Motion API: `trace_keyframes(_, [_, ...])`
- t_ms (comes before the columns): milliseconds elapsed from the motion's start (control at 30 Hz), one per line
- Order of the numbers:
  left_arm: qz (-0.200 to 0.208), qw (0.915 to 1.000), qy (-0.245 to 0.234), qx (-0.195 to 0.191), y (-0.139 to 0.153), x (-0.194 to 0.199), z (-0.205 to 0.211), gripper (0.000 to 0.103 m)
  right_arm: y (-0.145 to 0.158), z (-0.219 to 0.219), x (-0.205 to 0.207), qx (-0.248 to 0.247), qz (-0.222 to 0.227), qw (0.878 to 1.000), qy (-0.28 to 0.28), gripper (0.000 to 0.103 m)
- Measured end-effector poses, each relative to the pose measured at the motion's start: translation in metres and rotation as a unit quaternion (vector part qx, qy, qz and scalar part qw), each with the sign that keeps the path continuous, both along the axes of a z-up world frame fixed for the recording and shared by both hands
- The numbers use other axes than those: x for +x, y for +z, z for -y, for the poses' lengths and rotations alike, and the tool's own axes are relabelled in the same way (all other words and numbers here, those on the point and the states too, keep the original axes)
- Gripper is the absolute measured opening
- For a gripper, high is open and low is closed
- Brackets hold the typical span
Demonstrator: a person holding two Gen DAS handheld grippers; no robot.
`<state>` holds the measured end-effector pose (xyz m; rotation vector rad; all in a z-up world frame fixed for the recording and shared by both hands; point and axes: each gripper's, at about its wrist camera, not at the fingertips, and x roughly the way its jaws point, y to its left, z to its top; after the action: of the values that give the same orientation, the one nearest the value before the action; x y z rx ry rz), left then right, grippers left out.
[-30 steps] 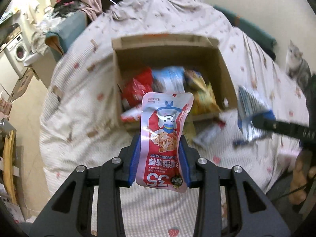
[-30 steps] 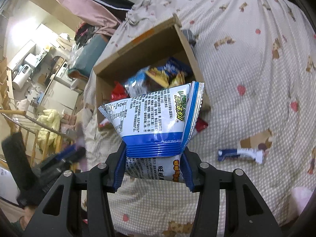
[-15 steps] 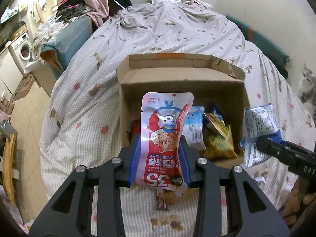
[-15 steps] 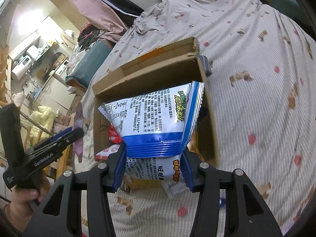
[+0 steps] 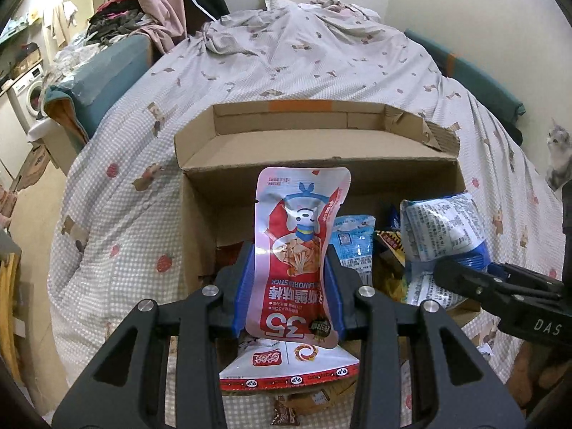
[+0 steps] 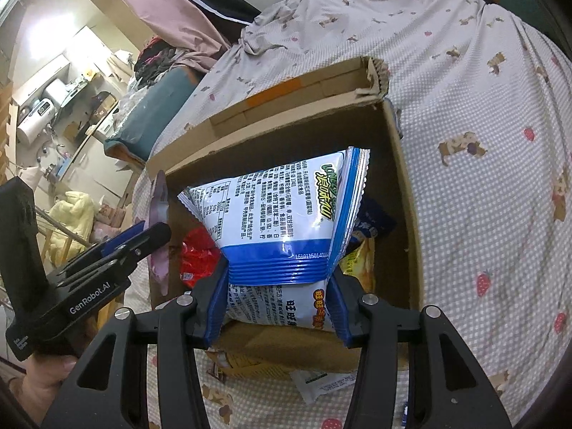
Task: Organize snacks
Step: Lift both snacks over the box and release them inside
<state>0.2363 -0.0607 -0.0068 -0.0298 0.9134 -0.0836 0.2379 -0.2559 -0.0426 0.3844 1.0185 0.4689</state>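
My left gripper (image 5: 289, 275) is shut on a pink-and-red snack pouch (image 5: 298, 250), held upright over the near left part of an open cardboard box (image 5: 321, 143) on the bed. My right gripper (image 6: 277, 296) is shut on a blue-and-white puffed snack bag (image 6: 282, 214), hanging over the same box (image 6: 400, 164). That bag (image 5: 443, 228) and the right gripper also show at the right of the left wrist view. Inside the box lie several packets, among them a red one (image 6: 198, 255) and a yellow one (image 6: 361, 261).
Loose packets (image 5: 286, 364) lie on the checked bedspread (image 5: 118, 214) just before the box's near wall. A cat (image 5: 557, 150) sits at the far right by the wall. A teal cushion (image 5: 103, 75) and piled clothes lie left of the bed.
Both grippers have moved forward with their packets, from short of the box to over its opening. The box now looms larger and nearer in both views.
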Motion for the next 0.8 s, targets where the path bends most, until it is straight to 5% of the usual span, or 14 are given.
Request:
trace_keyframes(600, [-0.002, 0.9999, -0.006, 0.009, -0.004, -0.006, 0.007, 0.046, -0.002, 0.008, 0.002, 0.045, -0.004, 0.999, -0.009, 0.054])
trace_keyframes(800, [0.002, 1.0000, -0.003, 0.000, 0.000, -0.010, 0.004, 0.051, 0.003, 0.018, 0.002, 0.056, 0.008, 0.998, -0.024, 0.066])
